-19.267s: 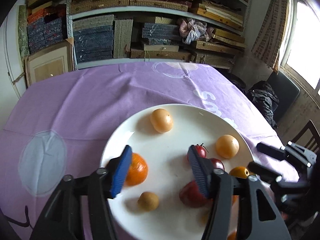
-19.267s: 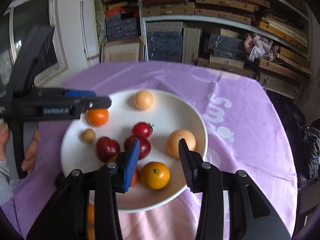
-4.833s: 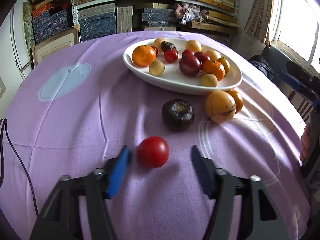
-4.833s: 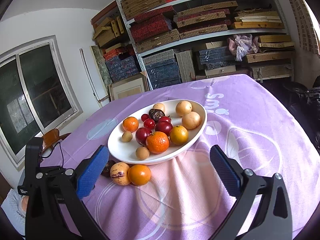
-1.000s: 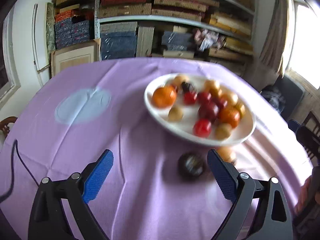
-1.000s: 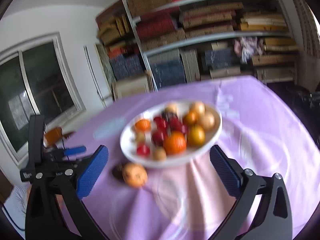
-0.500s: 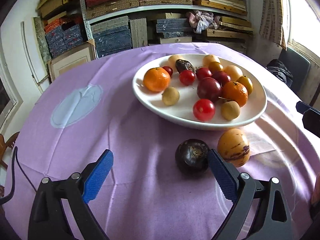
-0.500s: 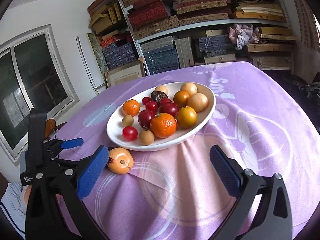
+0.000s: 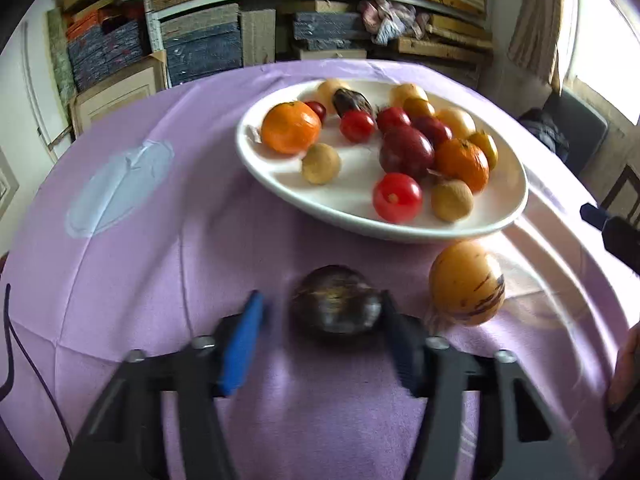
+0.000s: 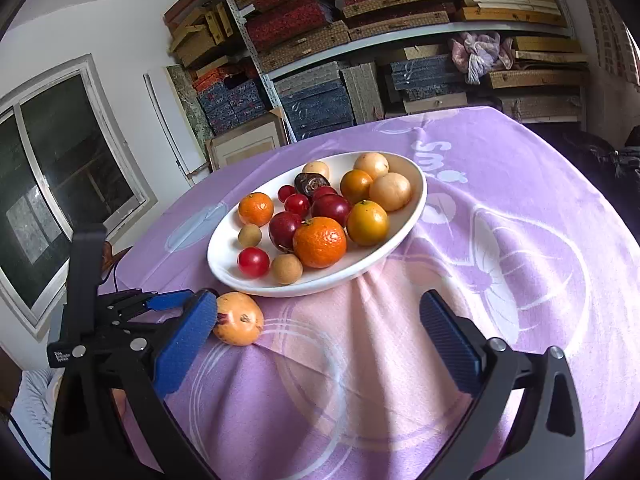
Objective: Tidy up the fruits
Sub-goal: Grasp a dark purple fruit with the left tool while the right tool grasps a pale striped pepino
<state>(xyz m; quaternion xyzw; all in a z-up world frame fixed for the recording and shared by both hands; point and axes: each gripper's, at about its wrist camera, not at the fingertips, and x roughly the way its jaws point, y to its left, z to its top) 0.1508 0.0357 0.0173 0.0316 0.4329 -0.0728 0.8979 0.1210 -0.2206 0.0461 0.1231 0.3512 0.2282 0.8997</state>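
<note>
A white oval plate [image 9: 516,184] [image 10: 418,196] holds several fruits: oranges, red tomatoes, dark plums, small tan fruits. On the purple cloth in front of it lie a dark purple round fruit [image 9: 335,310] and a yellow-orange streaked fruit [image 9: 466,282] [image 10: 239,319]. My left gripper [image 9: 320,332] is open around the dark fruit: the right pad touches it, the left pad [image 9: 243,342] stands apart. It shows at the left of the right wrist view [image 10: 168,300]. My right gripper [image 10: 316,344] is wide open and empty above the cloth.
The round table carries a purple cloth [image 10: 520,240] with white prints. Shelves stacked with boxes [image 10: 360,20] stand behind it. A window [image 10: 48,168] is at the left. A black cable [image 9: 12,352] runs along the table's left edge.
My left gripper has moved forward and narrowed around the dark purple fruit. The right gripper has barely moved.
</note>
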